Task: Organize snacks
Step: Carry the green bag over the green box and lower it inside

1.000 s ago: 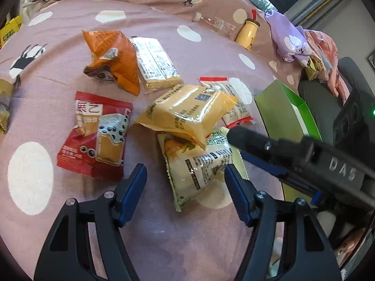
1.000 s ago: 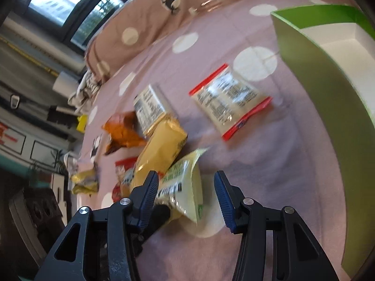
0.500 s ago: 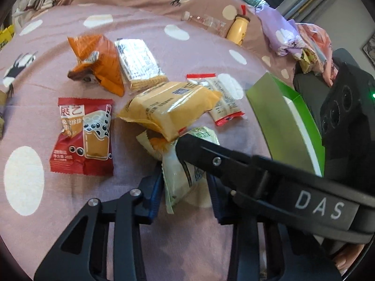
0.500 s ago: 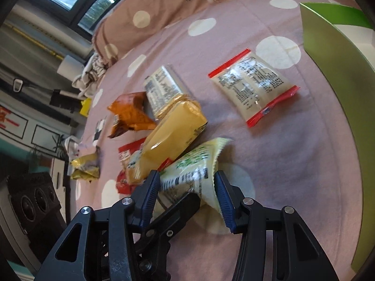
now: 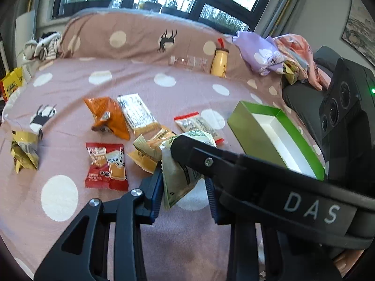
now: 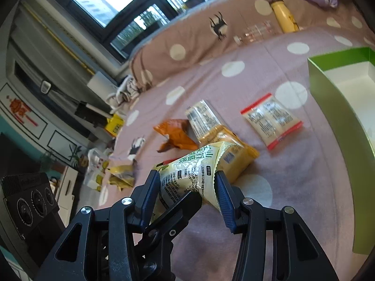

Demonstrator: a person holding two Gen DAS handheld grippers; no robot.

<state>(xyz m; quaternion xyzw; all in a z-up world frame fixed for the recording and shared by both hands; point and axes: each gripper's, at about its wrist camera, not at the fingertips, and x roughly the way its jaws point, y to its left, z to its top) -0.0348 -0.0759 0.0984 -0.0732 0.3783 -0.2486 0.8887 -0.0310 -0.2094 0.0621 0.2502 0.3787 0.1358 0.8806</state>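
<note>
Both of my claws pinch one pale green-and-cream foil snack packet (image 6: 192,173), held clear of the pink polka-dot bedspread (image 5: 131,79) just near-side of the snack pile.

My left claw (image 5: 184,187), whose jaws have just been closing, is pressed on the packet (image 5: 178,175) from both sides; here the packet's long axis runs from its free lower corner near me up and away toward the pile, tilted slightly rightward. My right claw (image 6: 187,194) clamps the same packet across its width, its serrated seam edge against the right-hand pad, and the packet's far end points away from me toward the pile. One finger of the right claw crosses the left wrist view and lies over the packet's upper end.

Relative to the held packet:
- directly beyond and partly under it, a yellow pillow-shaped packet (image 6: 234,154);
- beyond that, a clear-wrapped pale wafer pack (image 5: 137,113) and an orange crumpled packet (image 5: 107,117) beside it;
- to its left, a flat red packet with a milk-tea picture (image 5: 106,166);
- farther left, a crumpled gold packet (image 5: 23,152);
- beyond and right, a clear packet with red ends (image 6: 271,120);
- to its right, an open green cardboard box with white interior (image 5: 255,135), long axis running near to far.
</note>
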